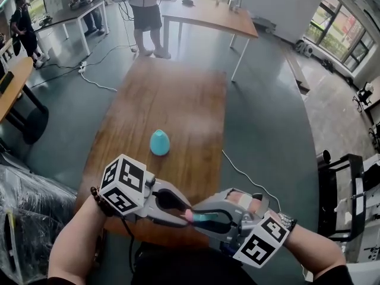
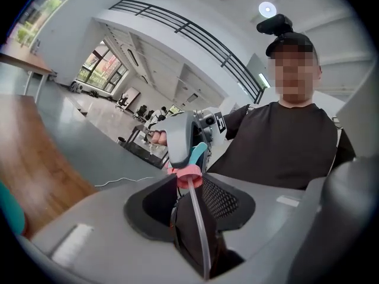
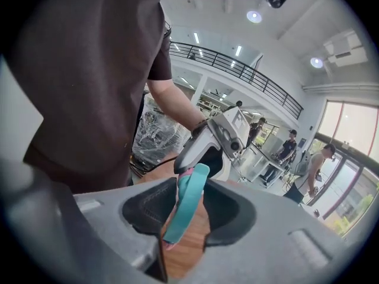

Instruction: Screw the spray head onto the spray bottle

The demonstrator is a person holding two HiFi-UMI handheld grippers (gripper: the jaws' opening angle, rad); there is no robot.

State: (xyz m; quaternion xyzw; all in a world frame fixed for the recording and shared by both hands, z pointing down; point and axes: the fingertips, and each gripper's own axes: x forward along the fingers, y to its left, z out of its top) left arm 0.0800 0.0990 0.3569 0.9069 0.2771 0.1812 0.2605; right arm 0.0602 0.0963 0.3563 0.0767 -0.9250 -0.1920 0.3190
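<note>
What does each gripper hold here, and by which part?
The left gripper is shut on the pink-collared plastic spray head, by its clear dip tube. The right gripper stands open round the teal trigger, a gap showing: no grip.

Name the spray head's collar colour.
Spray head collar: pink, clearest in the left gripper view.
</note>
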